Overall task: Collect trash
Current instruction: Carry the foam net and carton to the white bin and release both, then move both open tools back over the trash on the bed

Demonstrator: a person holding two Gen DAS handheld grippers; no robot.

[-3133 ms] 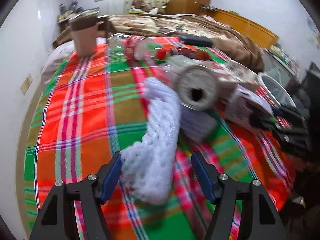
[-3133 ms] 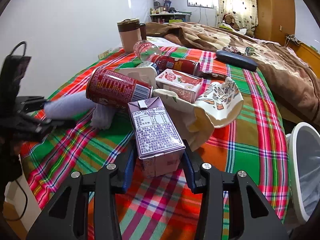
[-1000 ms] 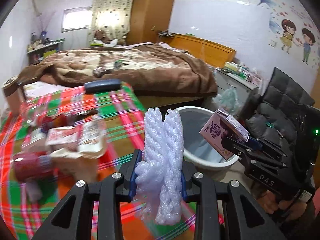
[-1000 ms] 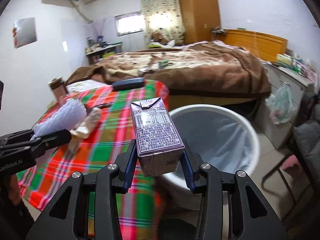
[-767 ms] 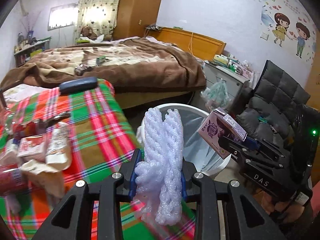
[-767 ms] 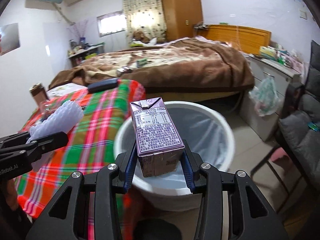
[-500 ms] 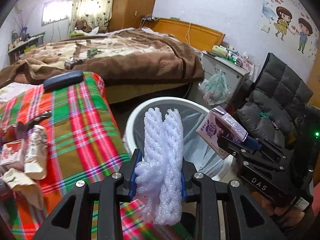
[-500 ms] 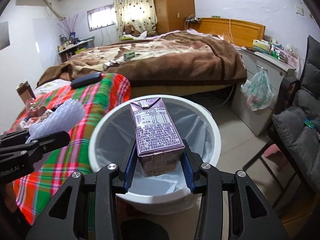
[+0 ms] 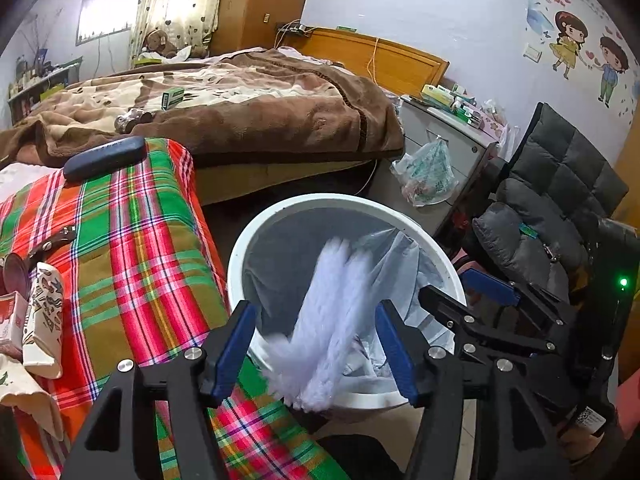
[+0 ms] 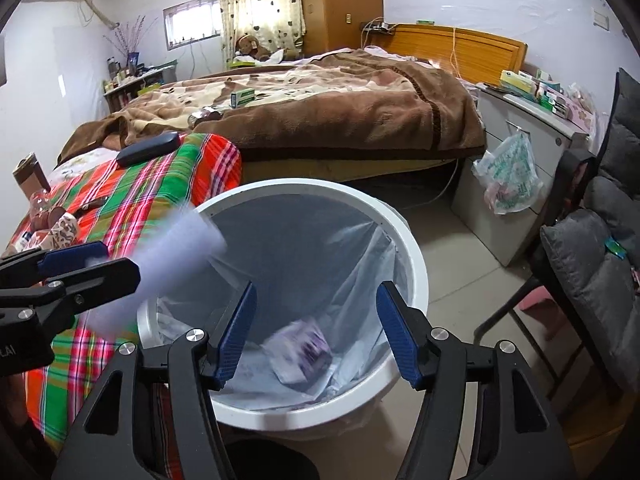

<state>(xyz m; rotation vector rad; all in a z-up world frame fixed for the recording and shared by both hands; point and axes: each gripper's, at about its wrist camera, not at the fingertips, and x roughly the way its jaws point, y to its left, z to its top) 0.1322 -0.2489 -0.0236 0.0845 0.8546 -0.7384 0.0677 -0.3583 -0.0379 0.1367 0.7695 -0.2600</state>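
- Both tools are letting go over the white trash bin point(image 10: 404, 236), which stands on the floor just beside the plaid-covered table point(image 9: 132, 240).
- The left gripper point(image 9: 316, 344) is opening its jaws; the white foam net point(image 9: 332, 312) is a falling blur between the pads, no longer pinched, and tips toward the bin's liner.
- The right gripper point(image 10: 316, 332) is also opening, with nothing between its jaws; the purple drink carton point(image 10: 306, 346) lies blurred at the bottom of the bin.
- Half a second ago both pieces were clamped above the rim; now one is in and the other looks about to follow.
- More trash waits on the table: a paper cup point(image 9: 44, 312) and cartons at the left edge, so I judge the job only partly done.
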